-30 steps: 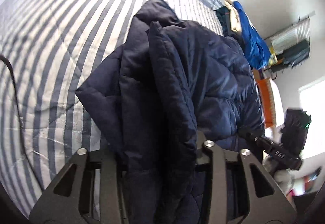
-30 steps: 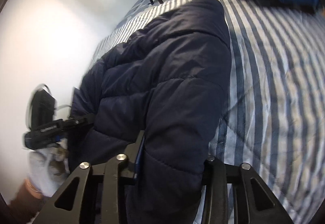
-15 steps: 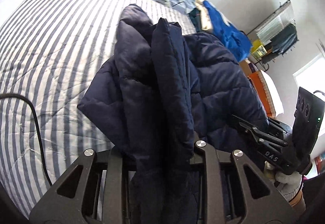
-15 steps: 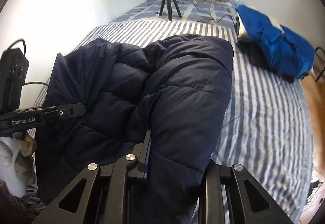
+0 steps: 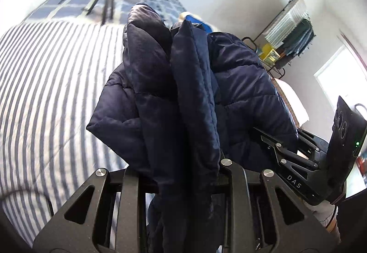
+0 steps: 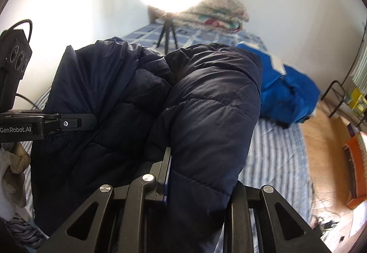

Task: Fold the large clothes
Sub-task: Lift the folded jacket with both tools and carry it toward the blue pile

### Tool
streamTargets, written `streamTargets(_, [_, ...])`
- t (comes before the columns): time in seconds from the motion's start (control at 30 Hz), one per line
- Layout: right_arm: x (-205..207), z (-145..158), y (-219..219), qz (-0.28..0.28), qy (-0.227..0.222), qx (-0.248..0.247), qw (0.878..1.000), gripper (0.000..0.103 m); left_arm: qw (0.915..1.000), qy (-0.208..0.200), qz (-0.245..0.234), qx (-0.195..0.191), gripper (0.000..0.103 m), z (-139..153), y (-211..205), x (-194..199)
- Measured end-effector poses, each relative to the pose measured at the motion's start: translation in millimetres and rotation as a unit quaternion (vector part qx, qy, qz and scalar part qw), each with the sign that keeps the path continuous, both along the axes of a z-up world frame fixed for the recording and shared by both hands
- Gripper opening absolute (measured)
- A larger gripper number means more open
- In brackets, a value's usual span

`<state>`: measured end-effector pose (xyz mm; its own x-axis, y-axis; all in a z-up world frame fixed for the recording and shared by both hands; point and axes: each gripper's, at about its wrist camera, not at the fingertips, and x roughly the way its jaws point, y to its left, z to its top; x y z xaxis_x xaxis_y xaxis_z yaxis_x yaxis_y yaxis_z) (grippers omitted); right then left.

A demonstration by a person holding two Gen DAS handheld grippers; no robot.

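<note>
- Your left gripper (image 5: 181,175) has its fingers clamped on a bunched edge of the navy puffer jacket (image 5: 183,97). Fabric fills the gap btwn them, so it's a real hold, not a loose hook.
- Right gripper (image 6: 197,184): fingers likewise closed on a padded fold of the same jacket; quilted cloth is pinched btwn them w/ a thin blue trim showing at the left finger.
- Both sets of fingers have just been closing, w/ jacket fabric between them.
- Jacket is up off the striped bed (image 5: 50,83), draped forward from both grips. Lower part probably trails toward the bed; I can't tell if it touches.
- Two grips on one garment make sense: heavy, slippery shell, so you spread the load and keep an edge taut btwn your hands for a clean fold line.
- Each gripper shows in the other's view, off to the side w/ jacket between. The gripped points are apart, which should help you control the width.
- Judgement: you're early in the fold, at the lift-and-straighten stage; no neat fold visible yet.
- Blue garment (image 6: 286,94) lies further up the bed, just beyond the jacket. Keep the fold clear of it.
- Tripod w/ ring light (image 6: 169,30) stands at the far end; don't swing cloth that way.
- Risk: puffy fill could creep out of the pinch.
</note>
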<state>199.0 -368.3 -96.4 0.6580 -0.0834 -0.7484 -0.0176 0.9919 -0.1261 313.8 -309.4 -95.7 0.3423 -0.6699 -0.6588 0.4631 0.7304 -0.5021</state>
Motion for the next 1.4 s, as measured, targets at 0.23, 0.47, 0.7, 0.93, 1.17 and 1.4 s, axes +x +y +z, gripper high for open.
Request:
streamTargets(0.23, [27,31,-41,-0.024,-0.027,-0.028,0.999,0.022,0.9992,-0.026,-0.025,-0.016,0.024,25,-54,39])
streamTargets(0.47, [61,50,-85,-0.041,-0.045,-0.056,0.997,0.022,0.9967,-0.053,-0.054,-0.029,0.024,35,-112,83])
streamTargets(0.7, [103,60,-127,-0.066,-0.050,-0.095,0.992,0.021,0.9948,-0.062,-0.071,-0.038,0.024,42,-169,130])
streamTargets(0.93, [155,76,-175,-0.092,-0.046,-0.130,0.986,0.021,0.9930,-0.074,-0.079,-0.047,0.024,56,-226,180])
streamTargets(1.17, [217,84,-219,-0.106,-0.050,-0.160,0.980,0.021,0.9925,-0.076,-0.072,-0.063,0.024,60,-275,246])
streamTargets(1.4, [282,77,-257,-0.107,-0.064,-0.183,0.975,0.021,0.9936,-0.080,-0.058,-0.055,0.024,52,-312,294])
